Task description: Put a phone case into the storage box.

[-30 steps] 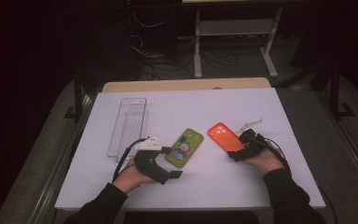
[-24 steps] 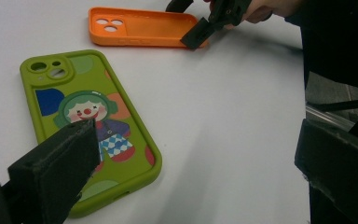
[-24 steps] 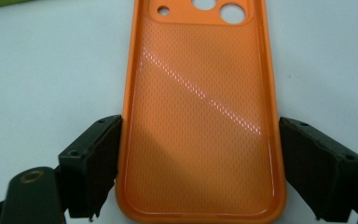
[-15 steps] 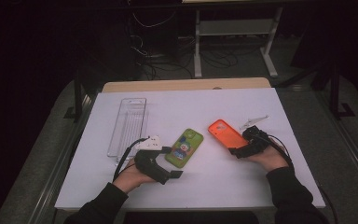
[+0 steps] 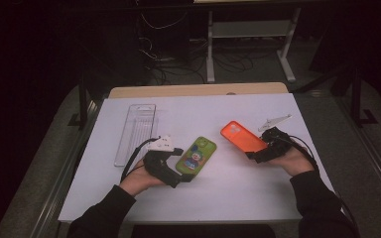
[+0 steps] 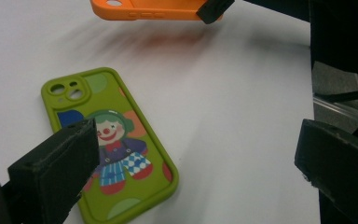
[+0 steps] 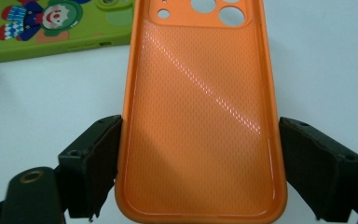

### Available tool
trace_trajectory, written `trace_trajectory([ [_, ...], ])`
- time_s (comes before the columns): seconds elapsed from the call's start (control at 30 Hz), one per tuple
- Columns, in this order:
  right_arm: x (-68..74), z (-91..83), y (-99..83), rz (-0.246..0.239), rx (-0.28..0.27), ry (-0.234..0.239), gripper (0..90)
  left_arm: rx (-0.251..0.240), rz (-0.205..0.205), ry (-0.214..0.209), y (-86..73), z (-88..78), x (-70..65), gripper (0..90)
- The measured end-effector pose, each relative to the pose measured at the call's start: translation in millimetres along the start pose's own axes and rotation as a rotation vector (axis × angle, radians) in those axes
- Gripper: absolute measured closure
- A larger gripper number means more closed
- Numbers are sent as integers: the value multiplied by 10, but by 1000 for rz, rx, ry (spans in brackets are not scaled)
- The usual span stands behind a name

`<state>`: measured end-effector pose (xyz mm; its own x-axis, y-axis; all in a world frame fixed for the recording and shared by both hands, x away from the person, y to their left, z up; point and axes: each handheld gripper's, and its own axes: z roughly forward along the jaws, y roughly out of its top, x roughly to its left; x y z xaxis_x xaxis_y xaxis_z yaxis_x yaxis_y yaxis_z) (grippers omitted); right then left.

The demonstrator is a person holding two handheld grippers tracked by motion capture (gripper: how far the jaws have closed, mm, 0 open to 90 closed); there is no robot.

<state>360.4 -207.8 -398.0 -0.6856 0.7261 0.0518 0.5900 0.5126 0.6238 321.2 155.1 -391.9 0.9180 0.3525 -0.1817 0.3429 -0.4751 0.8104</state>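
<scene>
The right claw [image 7: 196,172] has lifted the orange soft-plastic phone case [image 5: 242,137] off the white worktop [image 5: 228,193], so the pick-up looks done. Its jaws clamp the case's long edges. The case hangs tilted right of the green clown-printed phone case [image 5: 196,155], beside which the left claw [image 6: 200,177] gapes empty.

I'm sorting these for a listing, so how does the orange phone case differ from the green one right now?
The orange phone case is plain, while the green phone case carries a clown picture. The orange one is clamped across its width by the right gripper and lifted off the white table, hollow side up; the green one lies flat on the table, printed back up, by the open left gripper. Both are soft-looking cases with camera cutouts.
</scene>
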Motion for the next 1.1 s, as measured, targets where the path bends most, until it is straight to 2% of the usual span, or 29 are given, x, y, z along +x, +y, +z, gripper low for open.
trace_trajectory([
  [0.17,-73,-29,97,-28,-15,19,154,29,26,8,125,46,96,0],
  [0.23,-107,-40,145,-38,-23,35,154,21,20,9,186,62,115,0],
  [0.27,-113,-42,158,-44,-28,40,154,15,30,10,255,66,141,0],
  [0.47,-138,-57,219,-61,-27,52,154,-16,45,4,397,71,193,0],
  [0.6,-136,-68,252,-78,-24,61,154,-19,60,-7,453,81,226,0],
  [0.67,-113,-71,257,-94,-30,68,154,-26,71,-5,446,67,227,0],
  [0.8,-36,-65,257,-137,-25,93,154,7,113,-3,435,25,215,0],
  [1.0,102,-52,281,-181,-20,137,154,6,118,-16,421,26,204,0],
  [1.03,120,-48,278,-198,-13,144,154,18,120,-15,416,32,200,0],
  [1.07,133,-42,273,-231,-7,136,153,26,124,-13,410,38,193,0],
  [1.1,167,-43,269,-266,-2,150,154,28,124,-13,408,38,182,0],
])
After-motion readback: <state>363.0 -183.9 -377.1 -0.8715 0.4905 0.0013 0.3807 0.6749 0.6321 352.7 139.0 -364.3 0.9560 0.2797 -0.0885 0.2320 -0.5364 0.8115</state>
